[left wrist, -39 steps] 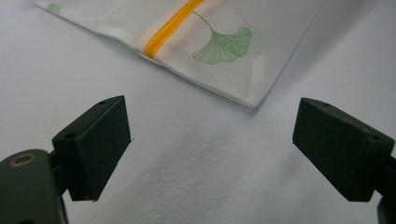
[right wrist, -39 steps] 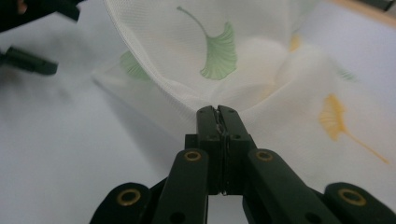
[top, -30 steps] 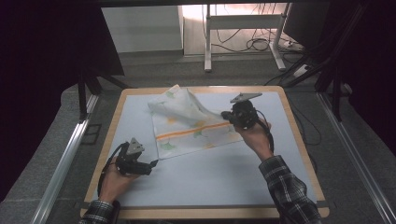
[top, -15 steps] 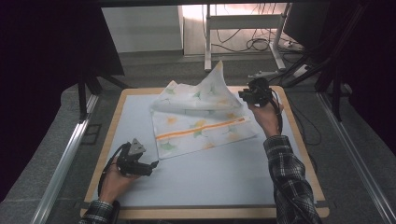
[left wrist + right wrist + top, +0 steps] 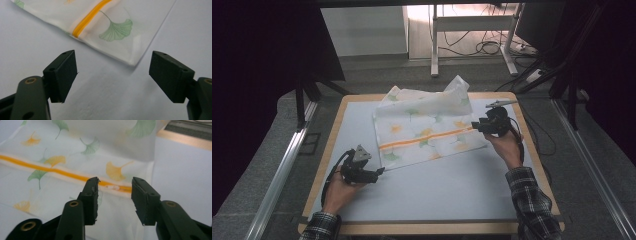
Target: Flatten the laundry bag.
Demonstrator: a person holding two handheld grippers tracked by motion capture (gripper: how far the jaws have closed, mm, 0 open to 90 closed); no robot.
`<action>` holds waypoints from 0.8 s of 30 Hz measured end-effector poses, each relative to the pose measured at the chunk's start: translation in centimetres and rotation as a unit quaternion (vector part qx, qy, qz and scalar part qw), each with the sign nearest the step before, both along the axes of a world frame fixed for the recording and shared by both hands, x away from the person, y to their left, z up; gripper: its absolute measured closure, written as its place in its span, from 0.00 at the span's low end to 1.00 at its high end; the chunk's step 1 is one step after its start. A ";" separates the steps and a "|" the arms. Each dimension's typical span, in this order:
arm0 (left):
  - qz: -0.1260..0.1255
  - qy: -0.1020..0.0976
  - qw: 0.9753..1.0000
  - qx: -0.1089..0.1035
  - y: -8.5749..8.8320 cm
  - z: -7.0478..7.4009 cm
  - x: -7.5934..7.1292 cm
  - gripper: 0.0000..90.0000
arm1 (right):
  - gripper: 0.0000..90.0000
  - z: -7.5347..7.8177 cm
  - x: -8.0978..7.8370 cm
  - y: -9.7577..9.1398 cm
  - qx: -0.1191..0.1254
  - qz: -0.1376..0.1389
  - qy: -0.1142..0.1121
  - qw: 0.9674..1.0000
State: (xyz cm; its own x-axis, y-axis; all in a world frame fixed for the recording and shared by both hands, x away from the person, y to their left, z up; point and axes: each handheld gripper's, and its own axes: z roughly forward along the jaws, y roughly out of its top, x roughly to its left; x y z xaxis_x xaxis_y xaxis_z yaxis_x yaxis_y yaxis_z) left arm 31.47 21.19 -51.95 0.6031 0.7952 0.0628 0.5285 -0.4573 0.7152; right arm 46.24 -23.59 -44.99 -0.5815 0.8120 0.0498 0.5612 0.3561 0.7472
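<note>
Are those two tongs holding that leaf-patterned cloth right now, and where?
Nothing is held. The right tongs have just been opening over the cloth by its orange stripe, gripping nothing. The left tongs stand open short of its corner.

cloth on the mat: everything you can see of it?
The cloth looks thin and white, printed with green and yellow ginkgo leaves, with an orange stripe running across it. It lies mostly flat on the pale blue mat, its far edge rumpled and standing up in a peak at the far right. Neither gripper holds it; its near corner rests flat.
</note>
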 end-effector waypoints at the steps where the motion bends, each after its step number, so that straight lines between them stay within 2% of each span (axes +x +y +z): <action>1: 0.003 0.003 1.000 -0.008 -0.1 0.1 0.3 0.25 | 0.58 -0.6 -0.5 -0.4 0.005 -0.003 0.003 1.000; 3: 0.003 0.005 1.000 -0.012 -0.1 0.1 0.4 0.25 | 0.57 -0.8 -0.8 -0.6 0.006 -0.004 0.002 1.000; 6: 0.002 0.010 1.000 -0.023 0.1 0.0 0.5 0.24 | 0.53 -1.6 -1.5 -1.7 0.026 -0.007 0.004 1.000; 11: 0.003 0.011 0.999 -0.032 0.2 0.0 0.9 0.26 | 0.51 -2.0 -1.7 -2.4 0.017 -0.008 0.001 1.000; 13: -0.001 0.011 0.999 -0.032 0.0 0.0 1.2 0.29 | 0.49 -2.1 -2.0 -2.7 0.020 0.000 -0.010 1.000; 15: -0.004 0.011 0.999 -0.032 -0.1 0.0 1.4 0.32 | 0.48 -2.1 -2.1 -2.8 0.015 0.004 -0.011 1.000; 17: -0.012 0.009 0.999 -0.035 -0.5 0.0 1.7 0.34 | 0.48 -2.5 -2.4 -3.0 -0.001 0.008 -0.016 1.000; 20: -0.022 0.008 0.999 -0.037 -0.8 -0.1 2.0 0.38 | 0.54 -3.0 -2.5 -3.2 -0.020 0.013 -0.017 1.000; 24: -0.023 0.010 0.999 -0.024 -1.0 -0.6 2.3 0.40 | 0.56 -3.9 -2.2 -3.2 -0.038 0.013 -0.004 0.999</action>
State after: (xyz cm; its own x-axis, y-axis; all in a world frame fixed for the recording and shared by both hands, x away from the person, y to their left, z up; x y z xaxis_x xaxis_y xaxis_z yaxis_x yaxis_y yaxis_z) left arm 33.75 20.18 -52.55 0.6401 0.7682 0.0117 0.5225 -0.4465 0.7264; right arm 44.00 -26.77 -48.91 -0.6022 0.7982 -0.0157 0.5451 0.4254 0.7224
